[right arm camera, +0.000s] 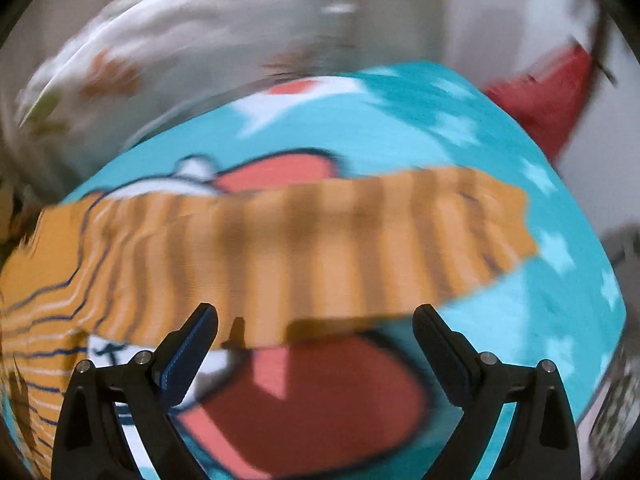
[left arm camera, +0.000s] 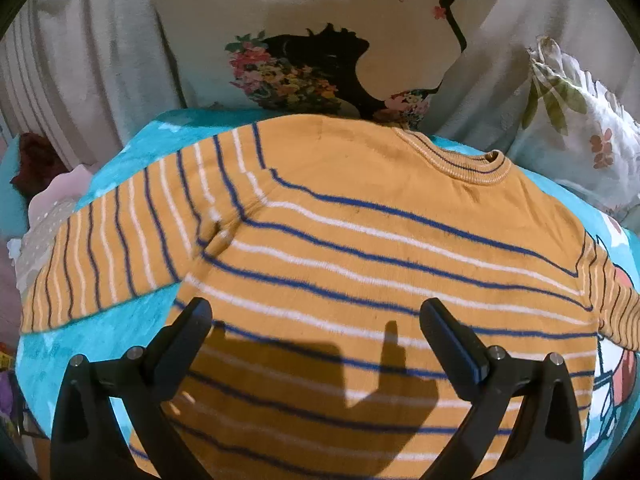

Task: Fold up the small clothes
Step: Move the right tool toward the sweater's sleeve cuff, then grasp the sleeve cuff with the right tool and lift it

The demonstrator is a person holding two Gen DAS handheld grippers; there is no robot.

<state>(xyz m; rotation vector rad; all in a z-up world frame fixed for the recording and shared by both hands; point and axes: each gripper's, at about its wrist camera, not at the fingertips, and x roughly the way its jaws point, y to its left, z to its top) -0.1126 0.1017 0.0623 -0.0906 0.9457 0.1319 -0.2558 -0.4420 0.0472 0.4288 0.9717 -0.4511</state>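
Left wrist view: the left gripper [left arm camera: 316,320] hangs over the body of an orange sweater [left arm camera: 360,248] with blue and white stripes, jaws spread wide, nothing between them, its shadow falling on the knit just below. The sweater lies flat and spread out on a turquoise blanket [left arm camera: 132,148], collar [left arm camera: 476,164] away from the camera toward the upper right, one sleeve [left arm camera: 112,252] stretched out to the left and the other running off the right edge. Behind the blanket sits a cushion [left arm camera: 312,40] printed with a black silhouette and flowers, and a floral pillow [left arm camera: 580,136] at the right. Right wrist view, heavily motion-blurred: the right gripper [right arm camera: 316,320] is also wide open and holding nothing, over the blanket's cartoon print [right arm camera: 320,400] in red and pink. One sweater sleeve [right arm camera: 320,236] lies straight across the turquoise blanket [right arm camera: 500,132] just ahead of the fingertips, cuff end at the right, sweater body at the left edge. A red item [right arm camera: 556,100] sits at the upper right beyond the blanket, too blurred to identify.
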